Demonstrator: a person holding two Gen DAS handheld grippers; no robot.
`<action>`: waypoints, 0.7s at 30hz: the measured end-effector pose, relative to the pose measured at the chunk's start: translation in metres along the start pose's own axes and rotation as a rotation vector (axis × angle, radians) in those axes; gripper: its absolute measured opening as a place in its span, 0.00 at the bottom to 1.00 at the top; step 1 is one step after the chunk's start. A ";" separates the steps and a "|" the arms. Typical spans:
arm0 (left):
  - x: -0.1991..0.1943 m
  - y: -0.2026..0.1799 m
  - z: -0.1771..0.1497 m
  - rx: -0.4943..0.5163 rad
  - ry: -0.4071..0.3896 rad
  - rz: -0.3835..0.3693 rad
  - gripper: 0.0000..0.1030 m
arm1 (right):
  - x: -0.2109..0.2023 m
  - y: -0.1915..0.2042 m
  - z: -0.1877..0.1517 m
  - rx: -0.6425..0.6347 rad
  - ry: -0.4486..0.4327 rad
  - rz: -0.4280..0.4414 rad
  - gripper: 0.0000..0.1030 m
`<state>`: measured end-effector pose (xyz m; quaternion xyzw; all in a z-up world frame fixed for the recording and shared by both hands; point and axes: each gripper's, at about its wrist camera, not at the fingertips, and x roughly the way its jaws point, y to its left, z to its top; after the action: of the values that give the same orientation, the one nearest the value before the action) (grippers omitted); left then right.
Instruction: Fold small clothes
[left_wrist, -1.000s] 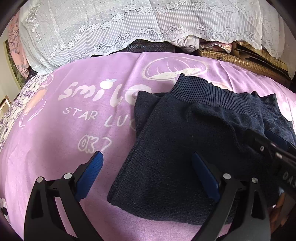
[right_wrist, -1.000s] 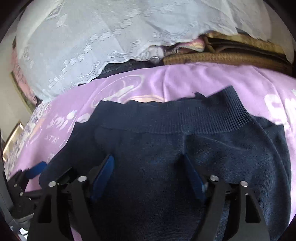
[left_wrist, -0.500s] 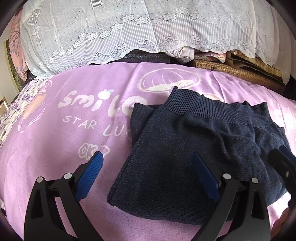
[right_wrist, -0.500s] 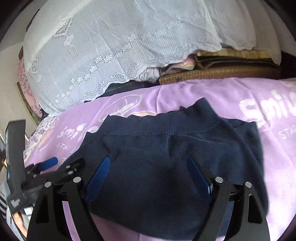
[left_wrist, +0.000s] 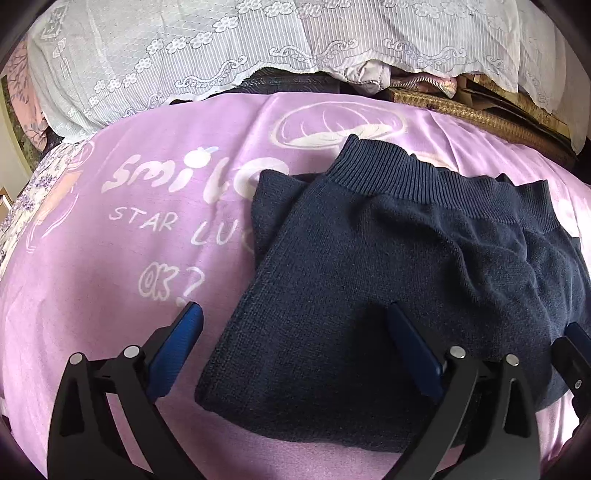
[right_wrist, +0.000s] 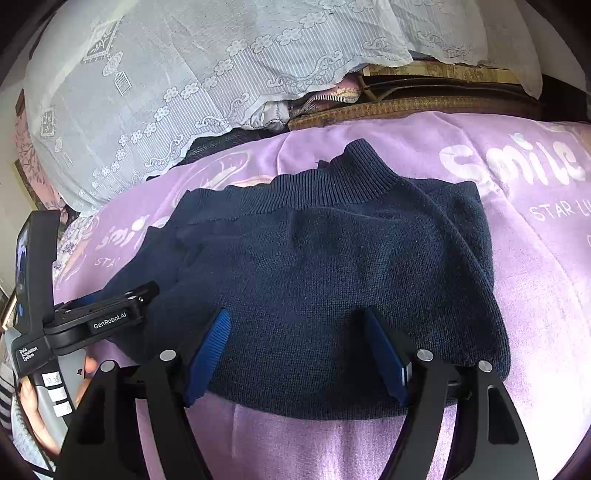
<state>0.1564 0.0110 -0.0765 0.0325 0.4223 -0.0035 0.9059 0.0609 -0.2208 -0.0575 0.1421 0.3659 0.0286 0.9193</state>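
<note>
A dark navy knitted garment (left_wrist: 388, 280) lies folded on the purple bedspread (left_wrist: 110, 266), its ribbed band at the far edge. It also shows in the right wrist view (right_wrist: 325, 266). My left gripper (left_wrist: 291, 343) is open and empty, held above the garment's near left corner. My right gripper (right_wrist: 295, 350) is open and empty, over the garment's near edge. The left gripper (right_wrist: 110, 314) shows at the left of the right wrist view. The right gripper's tip (left_wrist: 576, 350) shows at the right edge of the left wrist view.
A white lace cloth (left_wrist: 221, 48) covers piled bedding at the back. A woven mat edge (left_wrist: 480, 118) lies at the back right. White lettering is printed on the bedspread (right_wrist: 517, 166). A floral sheet (left_wrist: 22, 206) lies at the far left.
Both grippers have pulled back toward me from the garment. The right gripper has left the middle of the garment and now sits at its near edge. The garment lies still.
</note>
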 end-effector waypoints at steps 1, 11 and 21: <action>-0.001 0.000 0.000 0.001 -0.004 -0.001 0.94 | -0.003 -0.001 0.000 0.008 -0.016 0.011 0.73; -0.011 -0.004 0.000 0.016 -0.048 -0.020 0.94 | -0.008 -0.036 0.018 0.122 -0.070 -0.050 0.73; 0.000 -0.006 -0.003 0.008 0.009 -0.027 0.96 | -0.006 -0.043 0.017 0.137 -0.067 -0.032 0.74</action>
<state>0.1540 0.0054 -0.0784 0.0305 0.4269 -0.0170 0.9036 0.0660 -0.2670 -0.0542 0.1997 0.3380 -0.0158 0.9196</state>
